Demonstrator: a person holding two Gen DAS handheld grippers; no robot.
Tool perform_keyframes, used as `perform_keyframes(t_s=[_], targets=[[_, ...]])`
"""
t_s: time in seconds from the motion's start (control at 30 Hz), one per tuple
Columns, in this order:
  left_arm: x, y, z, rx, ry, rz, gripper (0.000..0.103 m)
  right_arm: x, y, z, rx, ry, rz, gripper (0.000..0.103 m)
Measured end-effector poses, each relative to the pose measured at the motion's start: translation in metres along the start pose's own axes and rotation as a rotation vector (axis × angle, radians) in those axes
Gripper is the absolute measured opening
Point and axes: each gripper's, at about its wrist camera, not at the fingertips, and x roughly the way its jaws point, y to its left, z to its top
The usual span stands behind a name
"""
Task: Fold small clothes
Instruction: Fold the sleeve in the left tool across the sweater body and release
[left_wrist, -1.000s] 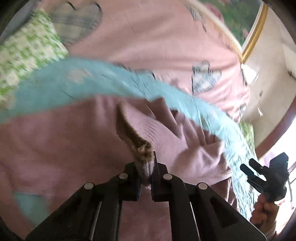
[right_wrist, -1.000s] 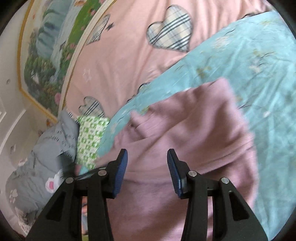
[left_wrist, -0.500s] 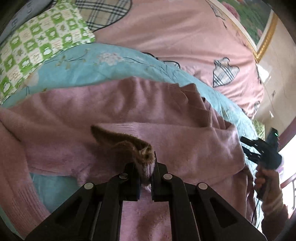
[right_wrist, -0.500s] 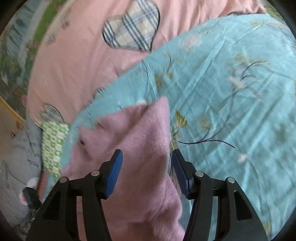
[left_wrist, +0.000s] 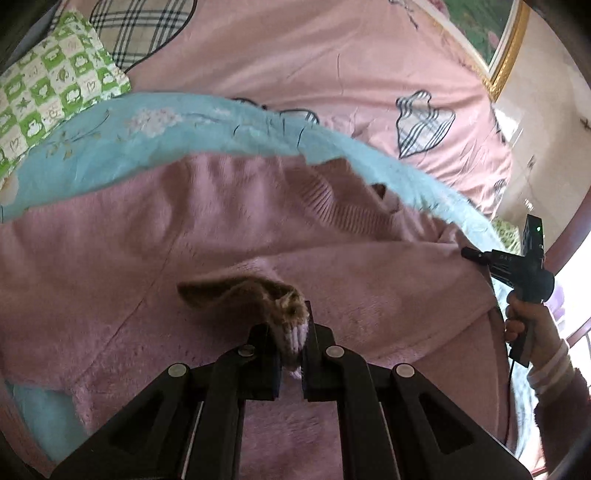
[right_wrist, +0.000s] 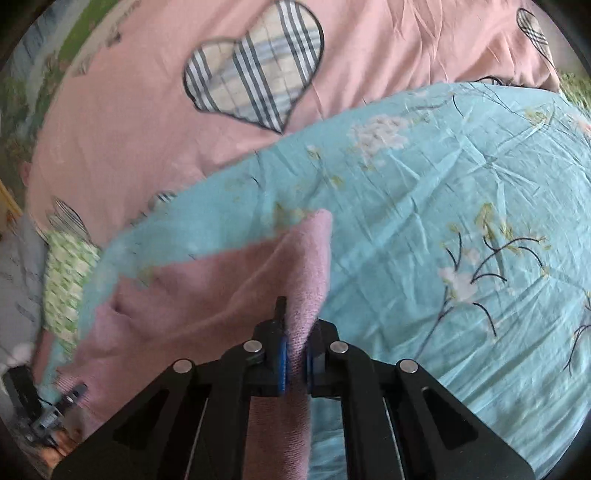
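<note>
Both your left gripper (left_wrist: 290, 350) and right gripper (right_wrist: 294, 360) pinch the pink sweater (left_wrist: 221, 229); tugging toward six o'clock risks slippage.

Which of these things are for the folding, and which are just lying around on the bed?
For the folding:
- pink sweater, lying on the blue sheet
- left gripper, shut on the sweater's cuff
- right gripper, shut on a sweater edge

Just lying about:
- blue flowered sheet under the sweater
- pink heart quilt
- green checked pillow
- gold-framed picture
</note>
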Motion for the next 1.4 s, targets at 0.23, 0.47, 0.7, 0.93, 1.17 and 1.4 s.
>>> perform_keyframes(t_s=[0.23, 0.47, 0.7, 0.93, 1.17, 1.4], targets=[[-0.01, 0.028, -0.017, -0.008, 0.034, 0.082, 0.02, 0.005, -0.015, -0.022, 0.061, 0.014, -0.006, 0.018], [-0.059, 0.048, -0.033, -0.107, -0.003, 0.086, 0.034, -0.06, 0.017, -0.045, 0.06, -0.074, 0.055, 0.03], [-0.121, 0.075, -0.075, -0.229, -0.011, 0.121, 0.049, -0.086, 0.072, -0.103, 0.015, -0.027, 0.218, 0.039], [-0.17, 0.144, -0.098, -0.459, -0.054, 0.184, 0.06, -0.089, 0.11, -0.153, -0.009, 0.044, 0.302, 0.041], [-0.146, 0.178, -0.091, -0.526, -0.021, 0.18, 0.06, -0.09, 0.127, -0.179, -0.007, 0.088, 0.327, 0.041], [-0.132, 0.154, -0.072, -0.373, -0.065, 0.257, 0.009, -0.1, 0.125, -0.183, -0.003, 0.068, 0.297, 0.041]])
